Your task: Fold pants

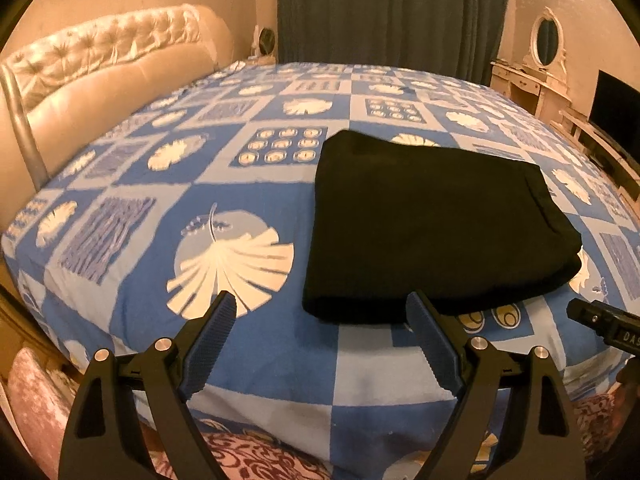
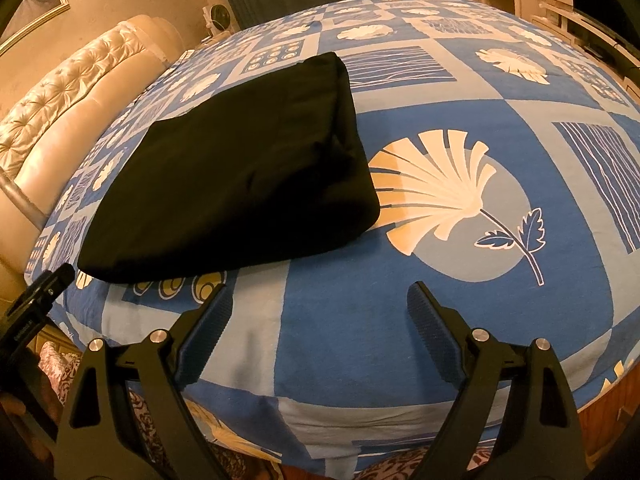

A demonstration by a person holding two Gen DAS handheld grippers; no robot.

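Black pants [image 1: 432, 224] lie folded into a compact rectangle on the blue patterned bedspread [image 1: 248, 184]. My left gripper [image 1: 320, 300] hovers open at the near edge of the bed, its right fingertip just over the pants' near edge, nothing between the pads. In the right wrist view the same folded pants [image 2: 240, 172] sit up and to the left of my right gripper [image 2: 320, 290], which is open and empty over bare bedspread [image 2: 360, 300]. The tip of the right gripper [image 1: 600, 320] pokes in at the left view's right edge.
A tufted cream headboard [image 1: 100, 64] runs along the left side of the bed. Dark curtains [image 1: 392, 12] hang behind it. A dresser with an oval mirror [image 1: 546, 42] and a dark screen [image 1: 618, 108] stand at the right. A patterned rug [image 1: 248, 460] lies below the bed edge.
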